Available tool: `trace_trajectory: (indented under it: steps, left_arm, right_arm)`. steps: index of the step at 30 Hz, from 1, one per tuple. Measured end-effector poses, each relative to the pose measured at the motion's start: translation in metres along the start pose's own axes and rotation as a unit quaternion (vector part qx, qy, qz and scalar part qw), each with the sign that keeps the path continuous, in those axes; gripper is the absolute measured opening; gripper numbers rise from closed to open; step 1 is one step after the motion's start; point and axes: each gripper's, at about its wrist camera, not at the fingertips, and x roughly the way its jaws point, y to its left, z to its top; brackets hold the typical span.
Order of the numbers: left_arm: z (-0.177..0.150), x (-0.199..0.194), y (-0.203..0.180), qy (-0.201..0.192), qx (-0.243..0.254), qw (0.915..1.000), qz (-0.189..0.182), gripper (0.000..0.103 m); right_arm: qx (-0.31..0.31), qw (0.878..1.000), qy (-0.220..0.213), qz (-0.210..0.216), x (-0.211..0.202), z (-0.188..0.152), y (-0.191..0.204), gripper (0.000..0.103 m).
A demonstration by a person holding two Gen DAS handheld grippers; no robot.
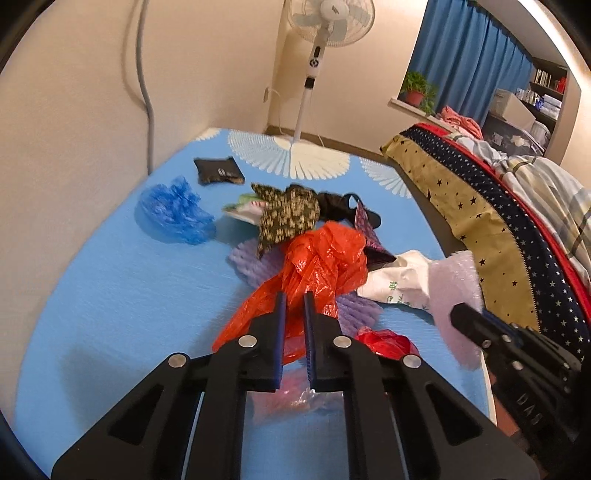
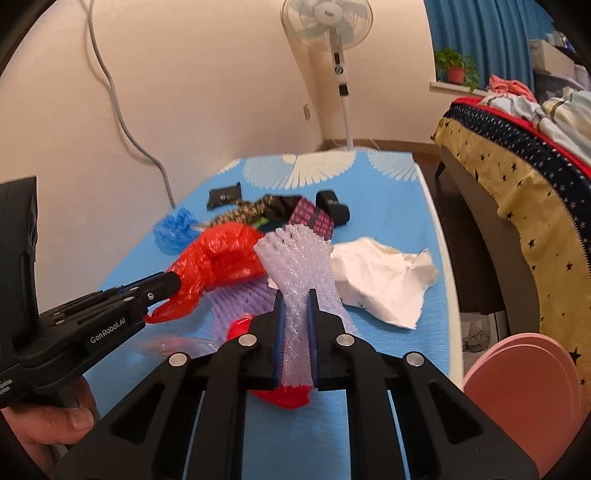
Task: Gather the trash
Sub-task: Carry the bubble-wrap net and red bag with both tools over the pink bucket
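- Now the left gripper clamps an orange plastic bag above the blue surface.
- Alongside, the right gripper pinches clear bubble wrap beside crumpled white paper.

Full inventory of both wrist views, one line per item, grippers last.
orange-red plastic bag: 1, pile centre, held by left gripper
bubble wrap: 1, clear, held by right gripper
blue plastic cover: 1, left of pile
black pouch: 1, far end
white paper bag: 1, crumpled, right of pile
purple foam net: 1, under the bag
small red bag: 1, near edge
table: 1, blue cover
fan: 1, white, behind table
bed: 1, star-print sheet, right
potted plant: 1, on sill
left gripper: black, jaws shut on bag
right gripper: black, jaws shut on wrap
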Motion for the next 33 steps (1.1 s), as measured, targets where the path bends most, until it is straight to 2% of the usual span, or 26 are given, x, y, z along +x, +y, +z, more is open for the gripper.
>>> trace_trajectory:
  steps: [15,24,33]
  left_arm:
    - [-0.006,-0.072,-0.015,-0.063,0.019,0.9978,-0.011,0.007]
    - [-0.009,-0.092,-0.032,-0.08,0.036,0.9958,-0.025,0.007]
    - [-0.013,-0.1,-0.054,-0.089,0.049,0.9932,-0.058,0.006]
  right_arm:
    - [0.024,0.997,-0.062,-0.038,-0.095,-0.002,-0.021,0.011]
    - [0.042,0.993,-0.082,-0.07,-0.127,-0.008,-0.044,0.011]
    - [0.064,0.988,-0.09,-0.112,-0.145,-0.014,-0.069,0.011]
